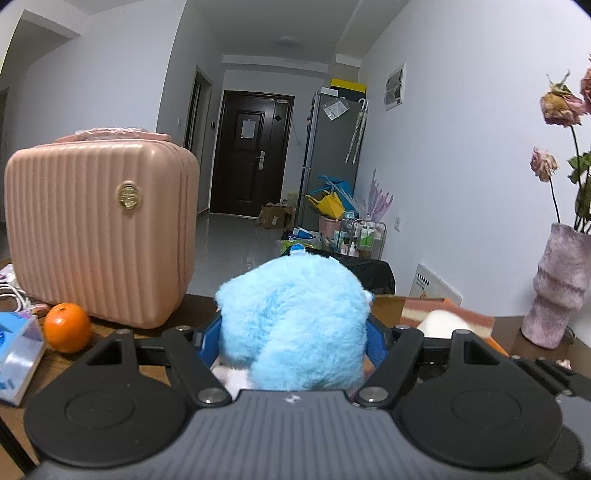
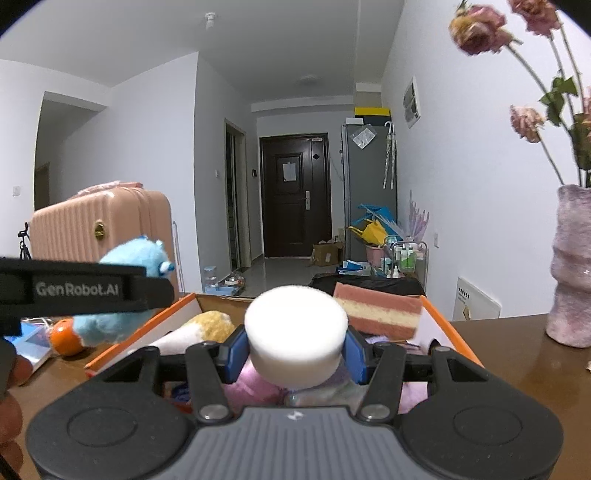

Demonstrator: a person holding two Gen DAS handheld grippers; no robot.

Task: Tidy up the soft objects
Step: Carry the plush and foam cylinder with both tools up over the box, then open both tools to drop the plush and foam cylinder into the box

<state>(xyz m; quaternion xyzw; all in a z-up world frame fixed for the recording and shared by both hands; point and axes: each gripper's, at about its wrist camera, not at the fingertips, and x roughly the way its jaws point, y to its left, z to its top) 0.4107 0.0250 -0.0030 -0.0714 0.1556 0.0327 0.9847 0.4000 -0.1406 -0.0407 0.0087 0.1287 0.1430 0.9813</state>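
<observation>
Closest in the left wrist view, the left gripper [image 1: 293, 339] is clamped on a fluffy blue plush toy [image 1: 295, 321], its blue pads [image 1: 376, 341] pressed into the fur on both sides. The toy stands roughly upright between the pads, its long axis running up and down and its back to the camera; in the right wrist view its face points toward the right, at the box. It is held above the brown table [image 1: 110, 354], with an orange [image 1: 67, 327] and a pink ribbed suitcase [image 1: 99, 236] off to the left.

The right gripper [image 2: 295, 349] grips a white round foam puff [image 2: 296, 328] between its blue pads [image 2: 236, 350]. The puff is a squat cylinder with its flat face tipped upward and its short axis near vertical. It sits over an open orange-edged box [image 2: 140, 332], which holds a cream and yellow plush [image 2: 199, 328], a pink-and-cream striped sponge block [image 2: 380, 314] leaning at the far side, and pale pink and lilac soft things just below the puff. A fuzzy lilac vase [image 2: 570, 266] with dried roses [image 2: 476, 29] stands on the table to the right of the box.
</observation>
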